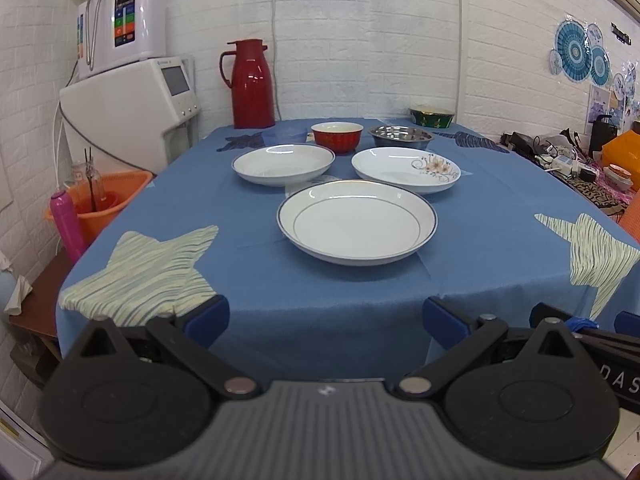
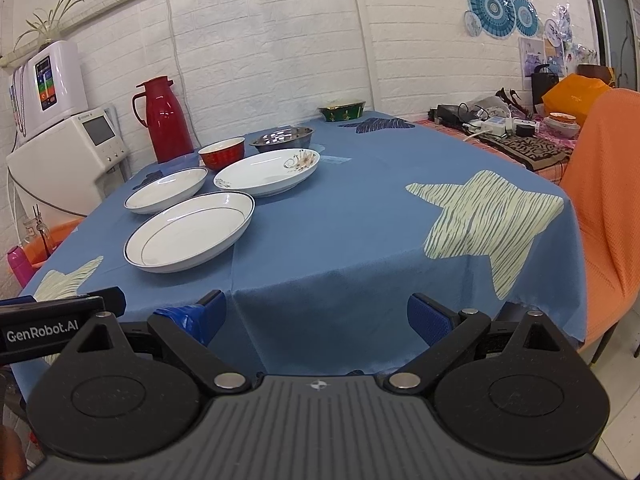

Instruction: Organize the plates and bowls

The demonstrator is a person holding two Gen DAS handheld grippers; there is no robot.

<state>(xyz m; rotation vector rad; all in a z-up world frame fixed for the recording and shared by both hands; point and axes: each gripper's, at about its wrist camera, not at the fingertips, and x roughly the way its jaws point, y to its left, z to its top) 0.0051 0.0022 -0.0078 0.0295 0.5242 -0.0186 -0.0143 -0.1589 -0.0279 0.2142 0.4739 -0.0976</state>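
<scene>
Nearest plate (image 1: 357, 222) sits dead ahead of the left gripper (image 1: 326, 322), off to the left of the right gripper (image 2: 316, 316), so left's closer. Both jaws wide apart, holding nothing. Two more plates, a red bowl (image 1: 337, 136) and a steel bowl (image 1: 401, 137) behind it on the tabletop (image 1: 480, 232), all empty I think.

Table (image 1: 320, 292) under blue star-patterned cloth: three white plates (image 1: 357, 222), red bowl (image 1: 337, 136), steel bowl (image 1: 401, 137), green bowl (image 1: 431, 116), red flask (image 1: 251, 84), perhaps a blue lid (image 1: 285, 135).
</scene>
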